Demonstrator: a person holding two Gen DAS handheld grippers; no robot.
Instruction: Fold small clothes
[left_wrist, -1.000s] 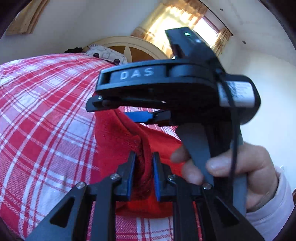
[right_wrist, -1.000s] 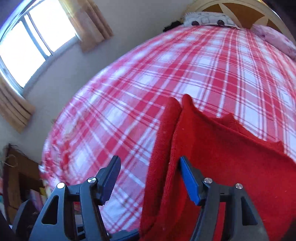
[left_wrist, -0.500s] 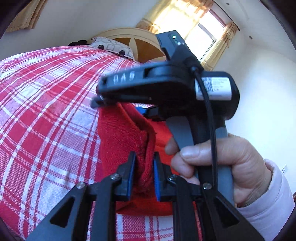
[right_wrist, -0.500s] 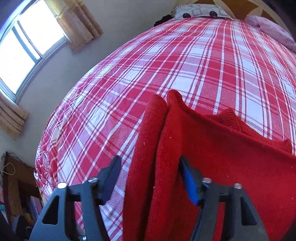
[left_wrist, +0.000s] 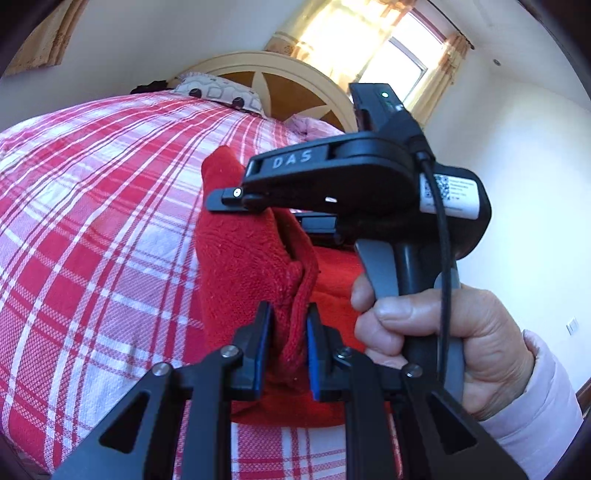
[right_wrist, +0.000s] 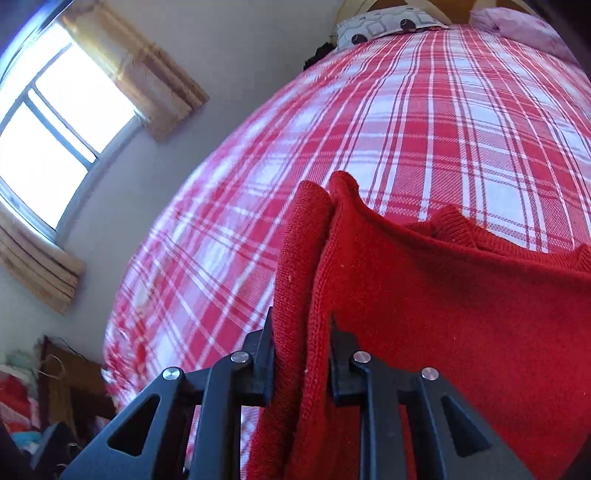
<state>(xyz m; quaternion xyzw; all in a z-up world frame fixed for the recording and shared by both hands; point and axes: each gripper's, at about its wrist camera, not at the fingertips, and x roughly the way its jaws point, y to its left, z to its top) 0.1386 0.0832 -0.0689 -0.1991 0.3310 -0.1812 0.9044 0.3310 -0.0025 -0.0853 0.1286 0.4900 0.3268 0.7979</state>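
Observation:
A red knitted garment (left_wrist: 243, 258) is held up over the red-and-white plaid bed (left_wrist: 92, 221). My left gripper (left_wrist: 288, 343) is shut on a bunched edge of it. The right gripper's body (left_wrist: 351, 177) and the hand holding it cross the left wrist view just beyond, over the garment. In the right wrist view my right gripper (right_wrist: 301, 354) is shut on a doubled edge of the red garment (right_wrist: 443, 314), which spreads to the right and hangs below.
The plaid bed (right_wrist: 406, 129) fills most of both views. A patterned pillow (left_wrist: 218, 92) and a cream-and-wood headboard (left_wrist: 288, 85) are at the far end. A window with curtains (right_wrist: 55, 122) is on the left wall. Cluttered furniture (right_wrist: 55, 387) stands beside the bed.
My right gripper has closed from open onto the doubled edge of the garment. The garment's folded corner now stands higher in the left wrist view. My left gripper stays shut.

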